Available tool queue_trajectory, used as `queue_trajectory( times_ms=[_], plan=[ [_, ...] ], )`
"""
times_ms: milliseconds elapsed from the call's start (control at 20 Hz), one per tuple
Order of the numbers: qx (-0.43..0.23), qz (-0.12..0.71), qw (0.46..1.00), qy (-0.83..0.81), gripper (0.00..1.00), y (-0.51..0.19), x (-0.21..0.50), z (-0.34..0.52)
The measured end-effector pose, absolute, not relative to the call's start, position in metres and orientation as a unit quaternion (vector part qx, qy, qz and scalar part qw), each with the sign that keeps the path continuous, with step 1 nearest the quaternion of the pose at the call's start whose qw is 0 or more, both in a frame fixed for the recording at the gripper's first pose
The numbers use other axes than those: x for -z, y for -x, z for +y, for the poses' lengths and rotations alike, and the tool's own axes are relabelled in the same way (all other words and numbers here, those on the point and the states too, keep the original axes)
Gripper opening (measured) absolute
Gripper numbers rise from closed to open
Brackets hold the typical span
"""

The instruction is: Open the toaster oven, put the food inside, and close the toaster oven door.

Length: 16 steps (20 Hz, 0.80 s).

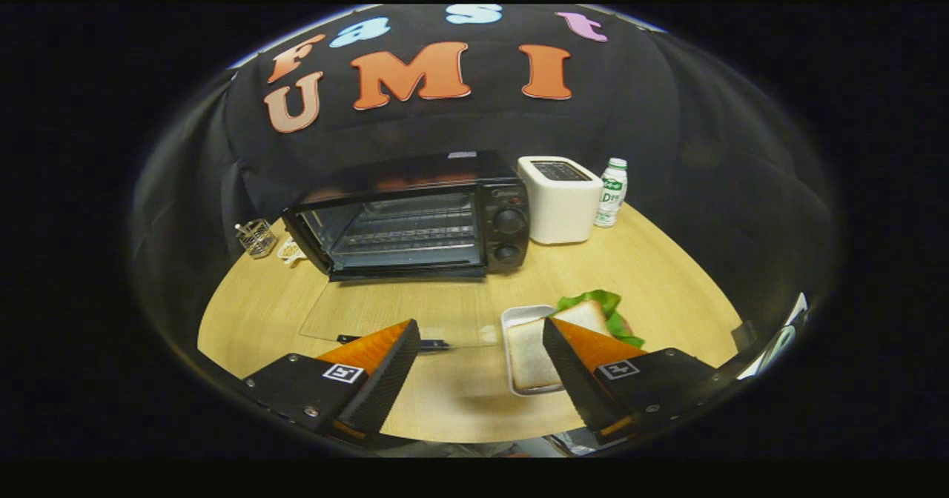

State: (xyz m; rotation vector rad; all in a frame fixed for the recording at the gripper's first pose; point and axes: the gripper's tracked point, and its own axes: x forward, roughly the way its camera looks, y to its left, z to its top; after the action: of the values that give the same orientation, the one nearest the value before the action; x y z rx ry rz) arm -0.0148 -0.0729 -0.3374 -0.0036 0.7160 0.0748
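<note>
A black toaster oven (pixel 415 216) stands on the wooden table beyond my fingers, its cavity and wire rack exposed. Its glass door (pixel 400 311) lies folded down flat on the table toward me, and the door's handle (pixel 434 344) sits just ahead of my left finger. A sandwich with white bread and green lettuce (pixel 593 313) rests on a small metal tray (pixel 519 316), partly hidden behind my right finger. My gripper (pixel 480 335) is open, hovering above the table with nothing between its fingers.
To the oven's right stand a white pop-up toaster (pixel 560 198) and a small white bottle (pixel 612 192). A wire holder (pixel 256 237) and a small light object sit left of the oven. The round table's edge curves close behind the tray.
</note>
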Motion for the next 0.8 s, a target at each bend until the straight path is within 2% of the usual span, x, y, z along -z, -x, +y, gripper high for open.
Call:
queue_trajectory(
  times_ms=[300, 600, 800],
  plan=[
    [-0.045, 0.385, 0.921, 0.031, 0.99, 0.007, 0.32, -0.137],
    [-0.099, 0.475, 0.874, 0.036, 0.99, 0.009, 0.351, -0.165],
    [-0.122, 0.528, 0.84, -0.023, 0.99, -0.001, 0.378, -0.177]
  ],
)
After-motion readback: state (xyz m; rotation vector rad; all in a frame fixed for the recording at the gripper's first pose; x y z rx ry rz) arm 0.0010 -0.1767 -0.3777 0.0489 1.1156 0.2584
